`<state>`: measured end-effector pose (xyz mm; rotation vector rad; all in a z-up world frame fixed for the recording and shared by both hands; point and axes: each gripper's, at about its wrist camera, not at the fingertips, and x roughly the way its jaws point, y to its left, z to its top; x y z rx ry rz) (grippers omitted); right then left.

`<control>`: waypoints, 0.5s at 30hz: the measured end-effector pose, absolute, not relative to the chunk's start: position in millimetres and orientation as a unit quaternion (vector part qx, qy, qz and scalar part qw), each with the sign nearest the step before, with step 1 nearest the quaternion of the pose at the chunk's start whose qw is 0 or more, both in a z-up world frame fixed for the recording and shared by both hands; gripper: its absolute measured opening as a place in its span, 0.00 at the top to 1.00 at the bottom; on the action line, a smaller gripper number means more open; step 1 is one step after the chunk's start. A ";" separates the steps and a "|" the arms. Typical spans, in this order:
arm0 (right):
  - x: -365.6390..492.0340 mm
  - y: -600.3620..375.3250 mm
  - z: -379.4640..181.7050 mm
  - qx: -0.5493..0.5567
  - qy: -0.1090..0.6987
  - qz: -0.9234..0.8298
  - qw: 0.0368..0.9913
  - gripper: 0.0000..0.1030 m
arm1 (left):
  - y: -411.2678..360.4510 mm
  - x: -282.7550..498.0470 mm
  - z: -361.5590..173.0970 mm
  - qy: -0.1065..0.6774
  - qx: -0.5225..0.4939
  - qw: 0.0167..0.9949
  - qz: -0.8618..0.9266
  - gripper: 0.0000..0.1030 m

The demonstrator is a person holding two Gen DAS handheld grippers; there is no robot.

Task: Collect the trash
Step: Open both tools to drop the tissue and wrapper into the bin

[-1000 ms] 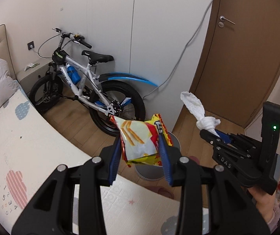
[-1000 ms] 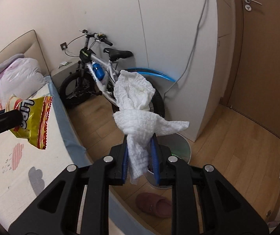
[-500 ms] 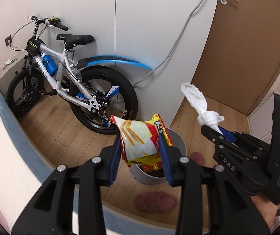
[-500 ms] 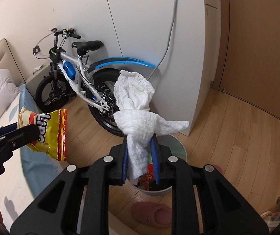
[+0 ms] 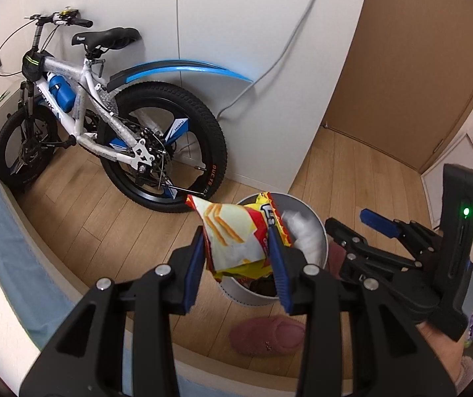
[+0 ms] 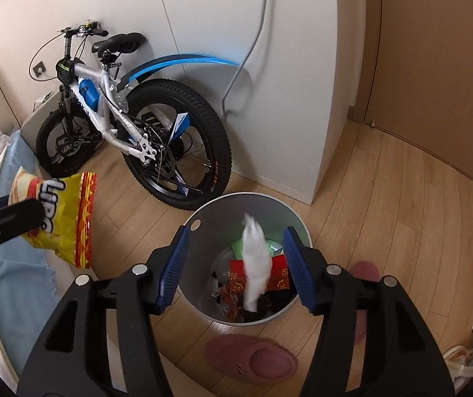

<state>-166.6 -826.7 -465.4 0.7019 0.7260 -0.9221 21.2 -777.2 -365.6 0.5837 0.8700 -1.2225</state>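
Right gripper (image 6: 236, 264) sits above the round grey trash bin (image 6: 203, 218), its jaws having just been opening and now spread wide; the blue pads touch nothing. Between them, blurred and clear of both pads, the white crumpled tissue (image 6: 254, 264) is inside the bin's mouth, over red and green wrappers already lying in the bottom. In the left wrist view the same tissue shows as a white lump (image 5: 302, 231) within the bin (image 5: 253, 297), and the right gripper (image 5: 355, 221) appears at the right edge, fingers apart, a green light lit on its body. Left gripper (image 5: 236, 258) pinches a yellow and red chip bag (image 5: 233, 241) between its blue pads, the bag standing up out of the jaws and hanging over the near rim of the bin. From the right wrist view the bag (image 6: 61, 215) is seen to the left of the bin, above the edge of a light blue bed cover (image 6: 11, 274). A pink slipper (image 6: 249, 360) lies on the wooden floor just beside the bin on its near side. A white and blue bicycle (image 5: 104, 125) leans by the white wardrobe (image 5: 253, 33) behind the bin, its rear wheel near the bin's rim.
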 end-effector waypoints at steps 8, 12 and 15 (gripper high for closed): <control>-180.7 -823.3 -452.3 0.308 0.314 -0.457 0.773 0.44 | -794.6 16.0 -375.9 0.400 0.266 0.676 -0.559 0.63; -188.4 -827.1 -453.1 0.313 0.316 -0.469 0.763 0.44 | -810.2 8.0 -380.1 0.397 0.272 0.668 -0.568 0.63; -198.8 -832.0 -453.2 0.325 0.311 -0.476 0.755 0.44 | -822.4 2.8 -385.5 0.398 0.273 0.659 -0.577 0.63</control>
